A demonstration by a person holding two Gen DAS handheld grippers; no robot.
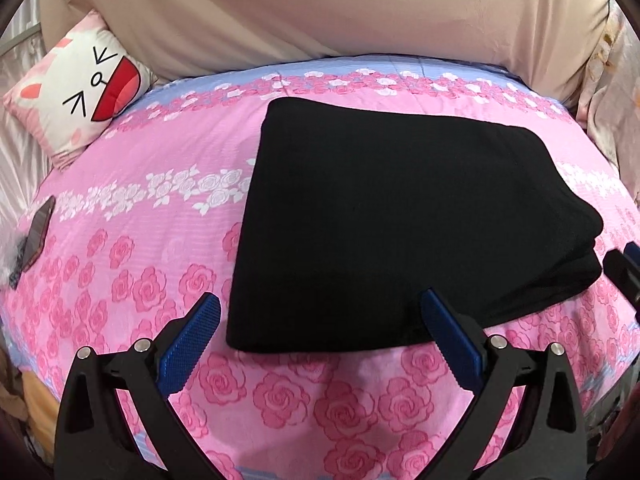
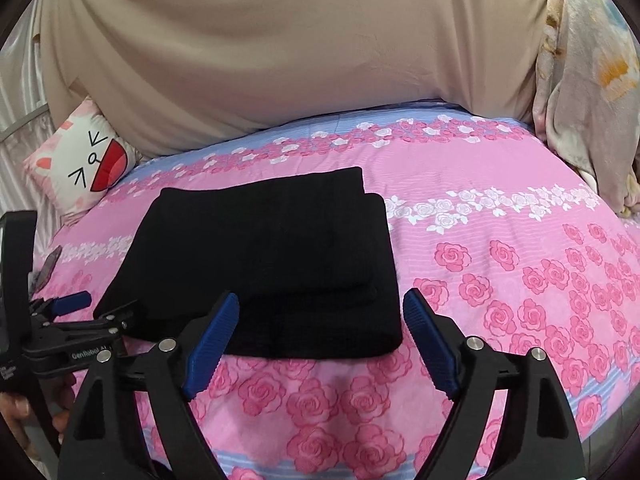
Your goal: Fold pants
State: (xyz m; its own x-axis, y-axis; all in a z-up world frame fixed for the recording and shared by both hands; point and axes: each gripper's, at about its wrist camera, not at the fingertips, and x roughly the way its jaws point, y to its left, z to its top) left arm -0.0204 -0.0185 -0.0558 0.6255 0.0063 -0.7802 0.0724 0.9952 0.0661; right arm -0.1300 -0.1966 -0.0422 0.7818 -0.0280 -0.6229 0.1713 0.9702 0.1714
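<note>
Pants [image 1: 400, 216], black and already folded into a compact stack, lay on the pink rose-print bed [image 1: 132, 216] as we held both tools just short of the stack's near edge. Our left tongs [image 1: 320, 336] stood spread wide and empty, the right-hand finger over the near edge of the cloth, though we could not tell whether it touched. Our right tongs [image 2: 322, 332] were likewise parted and gripping nothing, bracketing the stack's near right corner.

We judged the folding nearly or fully complete. The risk from here was undoing it: a finger dragged across the near edge could catch the top layer and peel it back, and the layers, which sat slightly offset at the far right corner in the right wrist view, could slide apart if the stack were nudged. A cat-face pillow [image 1: 80, 84] rested far left, and a dark flat object [image 1: 36, 236] lay at the bed's left edge.
</note>
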